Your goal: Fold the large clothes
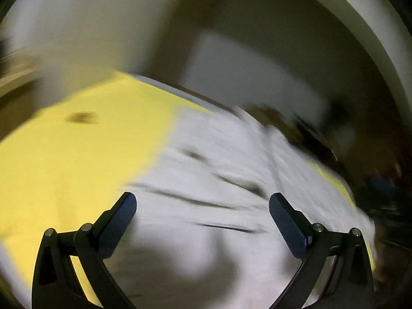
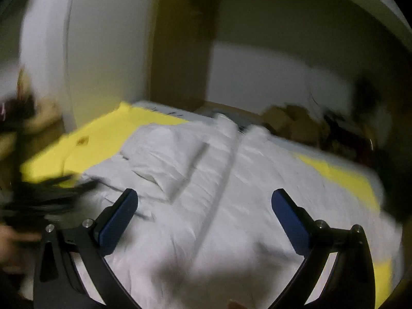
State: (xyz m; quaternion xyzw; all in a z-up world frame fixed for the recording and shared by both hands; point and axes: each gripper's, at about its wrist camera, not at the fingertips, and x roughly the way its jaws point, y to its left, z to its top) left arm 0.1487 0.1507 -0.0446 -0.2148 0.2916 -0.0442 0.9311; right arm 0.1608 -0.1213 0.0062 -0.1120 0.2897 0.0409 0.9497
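A large white garment (image 2: 206, 175) lies spread on a yellow-covered surface (image 2: 97, 139), with a seam or placket running down its middle and a sleeve folded in on the left. The left wrist view is heavily blurred; it shows the same white garment (image 1: 219, 167) beside the yellow cover (image 1: 77, 154). My left gripper (image 1: 203, 202) hangs above the cloth, open wide, nothing between its blue pads. My right gripper (image 2: 204, 199) is also open wide above the garment's near part, empty. A dark blur at the left of the right wrist view is the other gripper (image 2: 46, 193) with a hand (image 2: 10, 242).
White wall panels (image 2: 103, 51) and a brown wooden upright (image 2: 180, 51) stand behind the surface. Brown boxes and dark clutter (image 2: 322, 128) sit at the back right. The surface's far edge (image 2: 180, 112) runs below the wall.
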